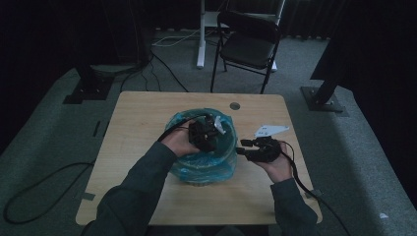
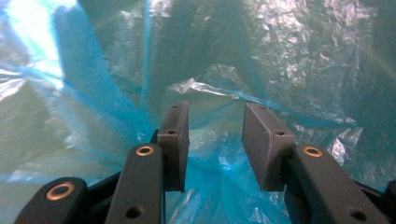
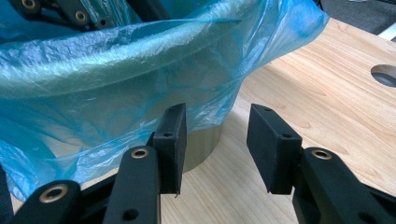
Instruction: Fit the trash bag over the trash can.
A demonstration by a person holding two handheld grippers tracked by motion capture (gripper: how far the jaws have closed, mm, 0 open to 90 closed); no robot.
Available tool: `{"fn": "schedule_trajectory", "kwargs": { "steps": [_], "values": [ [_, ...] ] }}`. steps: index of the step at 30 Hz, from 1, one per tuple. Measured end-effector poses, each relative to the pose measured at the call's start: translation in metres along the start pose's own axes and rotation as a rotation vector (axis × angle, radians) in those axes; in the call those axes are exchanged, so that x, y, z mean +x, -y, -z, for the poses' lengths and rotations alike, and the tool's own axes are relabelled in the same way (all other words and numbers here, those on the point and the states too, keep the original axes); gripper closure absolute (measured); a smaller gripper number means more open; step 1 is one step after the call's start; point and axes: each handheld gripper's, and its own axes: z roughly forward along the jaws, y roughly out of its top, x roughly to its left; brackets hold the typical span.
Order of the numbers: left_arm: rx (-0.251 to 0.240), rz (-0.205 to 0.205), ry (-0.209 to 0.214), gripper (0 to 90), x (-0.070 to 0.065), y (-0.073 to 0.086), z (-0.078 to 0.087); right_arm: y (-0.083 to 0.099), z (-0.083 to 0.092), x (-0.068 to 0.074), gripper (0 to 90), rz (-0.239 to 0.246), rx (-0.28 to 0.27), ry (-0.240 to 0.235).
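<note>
From above I see my left gripper (image 1: 206, 133) down inside the blue bag (image 1: 204, 167), its own view shows jaws apart over crinkled plastic, right gripper (image 3: 215, 144) released beside the bin (image 3: 203, 144), on bare table (image 3: 327, 107).

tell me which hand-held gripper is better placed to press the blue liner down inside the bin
Left, probably. The left hand-held gripper is already inside the blue liner, jaws open over plastic; the right hand-held gripper sits outside beside the bin wall.
</note>
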Motion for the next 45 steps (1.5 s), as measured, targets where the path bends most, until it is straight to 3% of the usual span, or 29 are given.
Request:
{"fn": "schedule_trajectory", "kwargs": {
  "steps": [19,28,40,45],
  "values": [
    [0.036,-0.033,0.015,61.2,-0.007,-0.009,-0.007,0.0,-0.001,0.0,56.8,0.0,0.003,0.001],
    [-0.001,-0.045,0.031,60.9,-0.011,-0.017,-0.007,0.0,0.0,0.0,56.8,-0.002,0.001,0.001],
    [-0.048,-0.063,0.087,60.3,-0.017,-0.02,-0.006,0.001,0.0,0.001,56.6,-0.002,0.002,-0.001],
    [-0.048,-0.066,0.08,59.8,-0.017,-0.02,-0.006,0.001,0.0,0.0,56.6,-0.001,0.001,0.0]
  ]
}}
